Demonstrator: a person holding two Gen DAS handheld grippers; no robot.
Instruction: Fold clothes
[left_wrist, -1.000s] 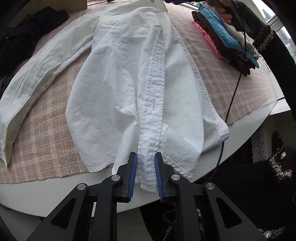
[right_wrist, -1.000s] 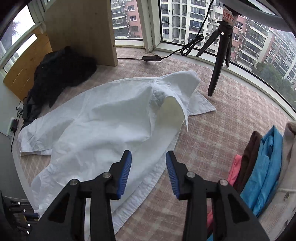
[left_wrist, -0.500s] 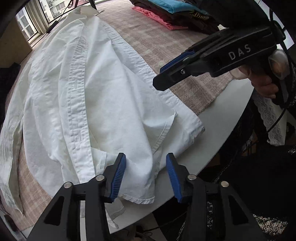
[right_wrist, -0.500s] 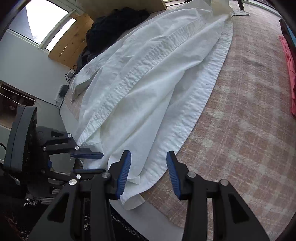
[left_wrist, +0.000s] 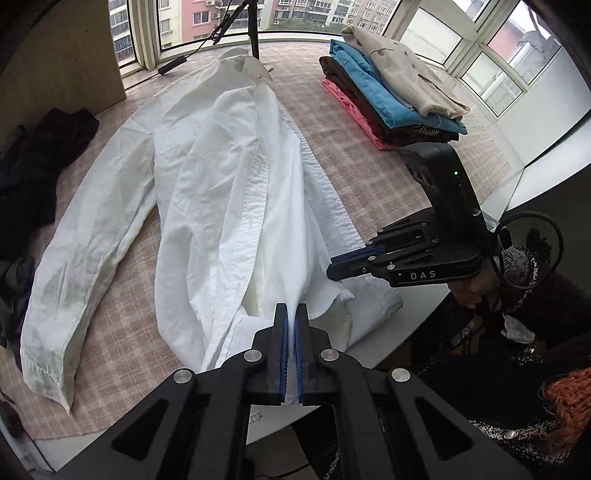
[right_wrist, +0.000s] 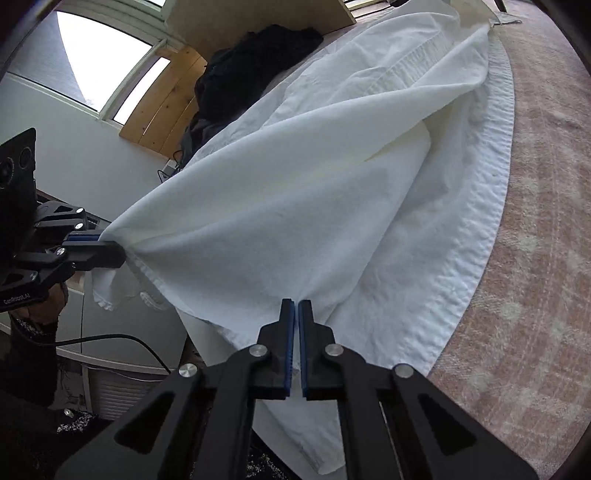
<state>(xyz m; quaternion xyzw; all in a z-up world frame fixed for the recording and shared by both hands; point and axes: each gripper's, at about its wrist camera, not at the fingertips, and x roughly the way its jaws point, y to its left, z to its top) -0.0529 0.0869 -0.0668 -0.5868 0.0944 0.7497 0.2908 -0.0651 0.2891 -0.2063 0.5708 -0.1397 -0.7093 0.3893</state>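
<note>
A white button shirt (left_wrist: 221, 206) lies lengthwise on a pink checked cloth (left_wrist: 369, 162), collar far, one sleeve stretched out to the left. My left gripper (left_wrist: 291, 314) is shut on the shirt's hem near the table's front edge. My right gripper (right_wrist: 296, 308) is shut on the hem of the same front panel (right_wrist: 295, 206), further right, and shows in the left wrist view (left_wrist: 332, 267). The panel is lifted and stretched between the two grippers. The left gripper shows in the right wrist view (right_wrist: 110, 251).
A stack of folded clothes (left_wrist: 391, 88) sits at the far right. Dark garments (left_wrist: 44, 155) are heaped at the left. A tripod (left_wrist: 251, 26) stands behind the collar. The white table edge (left_wrist: 424, 314) runs just below the hem.
Both grippers were open over the hem; now each has shut on the shirt's front panel and raised it off the layer beneath.
</note>
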